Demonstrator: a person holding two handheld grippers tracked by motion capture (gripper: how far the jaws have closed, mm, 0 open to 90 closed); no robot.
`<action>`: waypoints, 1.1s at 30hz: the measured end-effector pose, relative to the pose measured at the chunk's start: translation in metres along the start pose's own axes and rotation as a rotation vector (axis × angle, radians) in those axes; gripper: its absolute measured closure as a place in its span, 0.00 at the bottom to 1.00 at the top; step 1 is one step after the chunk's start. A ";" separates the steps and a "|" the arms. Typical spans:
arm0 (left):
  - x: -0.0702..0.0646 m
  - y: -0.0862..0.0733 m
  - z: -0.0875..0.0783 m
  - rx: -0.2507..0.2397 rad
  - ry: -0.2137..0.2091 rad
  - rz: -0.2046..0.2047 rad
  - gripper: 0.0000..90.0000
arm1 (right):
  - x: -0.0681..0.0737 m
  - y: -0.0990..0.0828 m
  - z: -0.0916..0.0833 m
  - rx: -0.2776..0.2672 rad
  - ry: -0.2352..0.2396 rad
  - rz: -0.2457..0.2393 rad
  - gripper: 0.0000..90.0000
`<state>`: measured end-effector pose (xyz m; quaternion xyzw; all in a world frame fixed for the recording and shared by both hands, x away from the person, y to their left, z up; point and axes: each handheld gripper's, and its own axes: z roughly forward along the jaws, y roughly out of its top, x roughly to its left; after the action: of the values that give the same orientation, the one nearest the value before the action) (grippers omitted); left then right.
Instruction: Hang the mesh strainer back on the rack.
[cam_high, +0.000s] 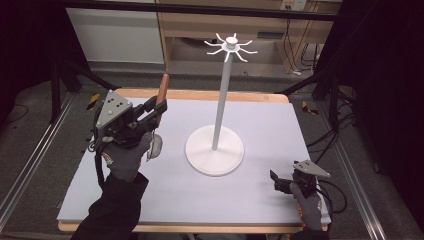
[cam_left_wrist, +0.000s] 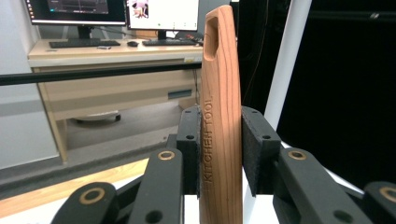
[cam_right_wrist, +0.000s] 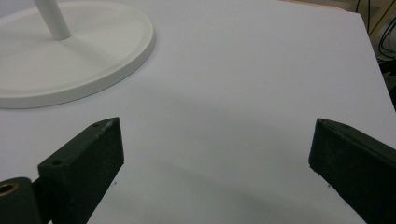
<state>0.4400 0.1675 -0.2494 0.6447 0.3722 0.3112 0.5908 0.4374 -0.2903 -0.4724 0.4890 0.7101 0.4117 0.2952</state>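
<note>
Left hand (cam_high: 125, 155) is raised above the left side of the desk (cam_high: 165, 195), forearm coming up from the bottom edge w/ a dark sleeve and grey glove. The left gripper (cam_high: 152, 112) points up and away, clamped tight on a wooden spoon (cam_high: 161, 97). In the left gripper view both pads press flat on the spoon handle (cam_left_wrist: 220, 116), one each side, handle near upright w/ its hang slot at the top and "KITCHEN TOOL" stamped along it. The bowl end hangs below the gripper, just beside the glove.

Right gripper (cam_high: 276, 181) sits low near the front right corner of the desk, jaws wide apart, nothing btwn them, just bare desk top. White stand (cam_high: 215, 150) is mid-desk, well apart from both.
</note>
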 end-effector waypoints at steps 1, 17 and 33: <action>-0.002 0.005 0.002 -0.007 0.000 0.005 0.78 | 0.000 0.000 0.000 0.001 0.001 0.000 0.04; -0.012 0.022 0.008 -0.038 -0.011 0.014 0.78 | 0.000 0.000 0.000 0.001 0.000 0.000 0.04; -0.028 0.037 0.026 -0.048 -0.026 0.033 0.78 | 0.000 0.000 0.000 -0.001 0.007 0.003 0.04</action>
<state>0.4510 0.1290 -0.2146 0.6402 0.3462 0.3214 0.6057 0.4379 -0.2905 -0.4723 0.4887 0.7100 0.4141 0.2924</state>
